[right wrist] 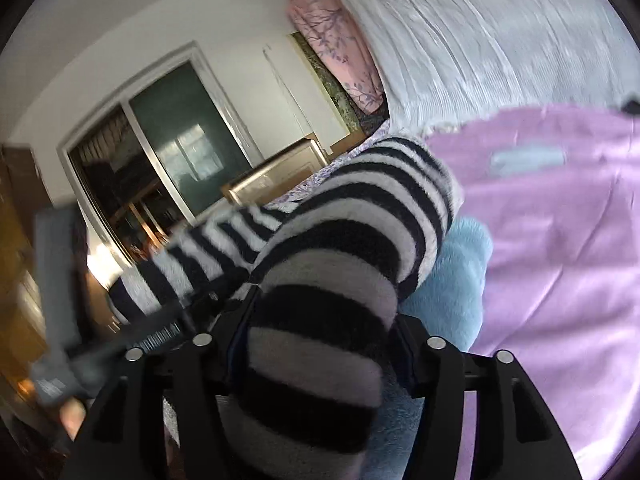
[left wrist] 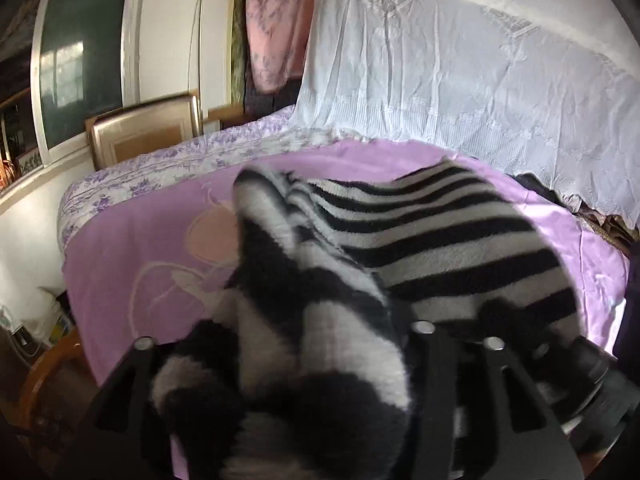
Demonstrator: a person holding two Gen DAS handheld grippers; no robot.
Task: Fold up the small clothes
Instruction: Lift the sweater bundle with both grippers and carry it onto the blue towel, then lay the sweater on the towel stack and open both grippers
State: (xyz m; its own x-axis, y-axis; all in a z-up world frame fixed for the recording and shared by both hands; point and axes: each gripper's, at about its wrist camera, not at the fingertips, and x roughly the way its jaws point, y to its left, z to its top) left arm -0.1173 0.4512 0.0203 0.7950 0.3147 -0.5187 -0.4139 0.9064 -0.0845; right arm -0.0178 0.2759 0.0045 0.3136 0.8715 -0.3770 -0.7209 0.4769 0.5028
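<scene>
Between the black fingers of the left gripper (left wrist: 280, 364) a bunched end of the striped fleece garment (left wrist: 432, 240) is pinched; the right gripper (right wrist: 316, 344) is likewise clamped on another part, so the cloth hangs stretched between both, probably to spread it before a fold. Its far portion drapes onto the purple bedsheet (left wrist: 132, 248), the likely folding surface. Under it in the right view lies a blue fluffy item (right wrist: 452, 280). Farther back hang a white cloth (left wrist: 460, 80) and pink curtain (left wrist: 276, 20).
</scene>
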